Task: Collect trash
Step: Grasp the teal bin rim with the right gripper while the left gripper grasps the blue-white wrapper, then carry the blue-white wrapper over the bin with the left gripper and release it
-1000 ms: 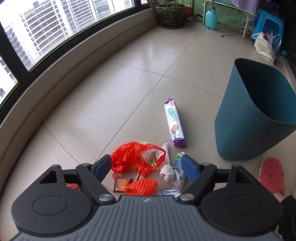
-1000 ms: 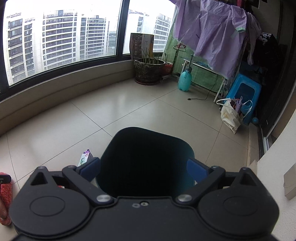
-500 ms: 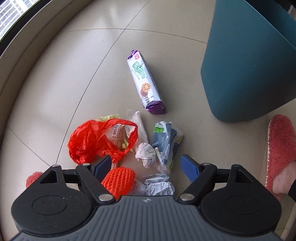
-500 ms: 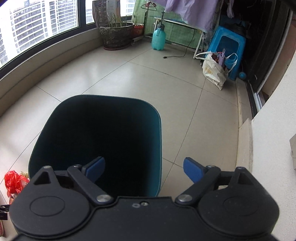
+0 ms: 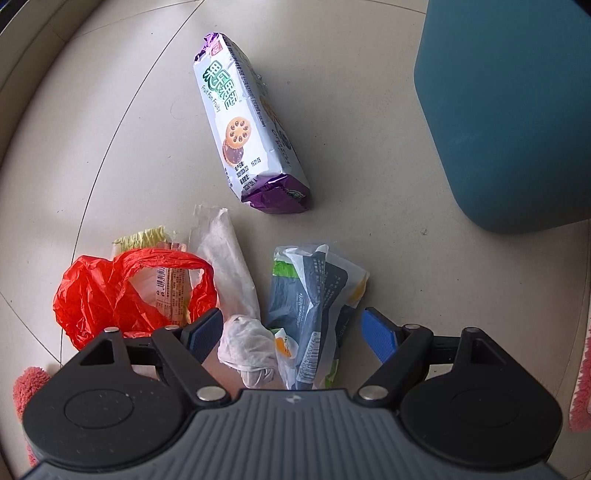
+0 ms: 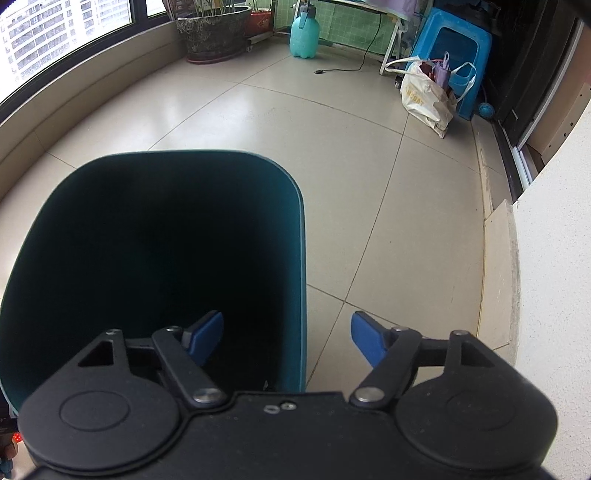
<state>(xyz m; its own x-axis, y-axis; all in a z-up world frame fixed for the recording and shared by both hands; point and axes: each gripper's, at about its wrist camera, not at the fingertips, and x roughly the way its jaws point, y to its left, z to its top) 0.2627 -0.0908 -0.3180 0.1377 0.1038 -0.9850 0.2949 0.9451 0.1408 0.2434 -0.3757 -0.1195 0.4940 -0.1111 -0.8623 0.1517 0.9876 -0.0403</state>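
Here, a beige tiled floor ran to a curved window wall, with a potted plant, a blue stool and a tote bag at the far side. A teal bin stood on it, interior too dark to read. Beside it lay the trash: a biscuit packet, a red plastic bag, a crumpled wrapper and a wadded tissue. The left gripper hung spread over the wrapper and tissue, pinching nothing. The right gripper, jaws just closing, straddled the bin's rim ungripped.
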